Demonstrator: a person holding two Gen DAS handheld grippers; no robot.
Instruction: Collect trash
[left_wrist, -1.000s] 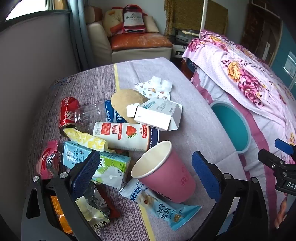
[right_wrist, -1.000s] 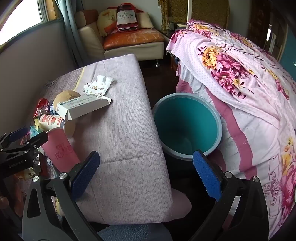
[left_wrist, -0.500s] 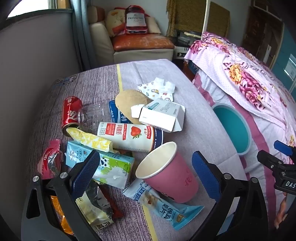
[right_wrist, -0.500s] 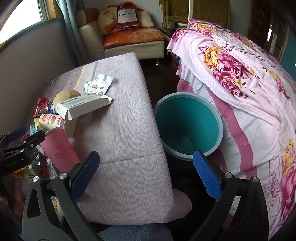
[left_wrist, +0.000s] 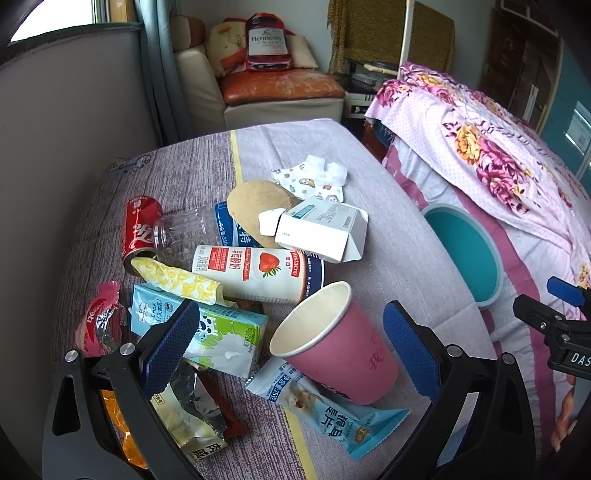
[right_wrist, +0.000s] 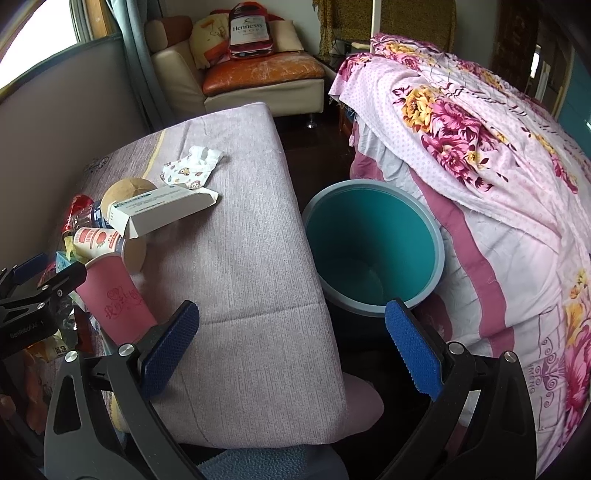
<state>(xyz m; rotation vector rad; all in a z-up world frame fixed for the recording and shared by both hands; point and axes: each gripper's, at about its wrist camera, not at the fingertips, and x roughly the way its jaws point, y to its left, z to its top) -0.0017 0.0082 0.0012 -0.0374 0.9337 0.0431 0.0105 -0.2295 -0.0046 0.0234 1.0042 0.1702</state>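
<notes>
Left gripper (left_wrist: 291, 339) with jaws spread wide around a pink paper cup (left_wrist: 332, 343) lying tilted among trash on the tabletop (left_wrist: 388, 221), not touching it, right gripper (right_wrist: 291, 347) jaws wide apart and empty, above the tabletop edge beside a teal bin (right_wrist: 373, 243) on the floor.

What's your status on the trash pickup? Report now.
Left gripper open, pink paper cup lying between its fingers, ungrasped. Right gripper open, empty, facing the teal bin. Blue snack wrapper pinned under the cup.
</notes>
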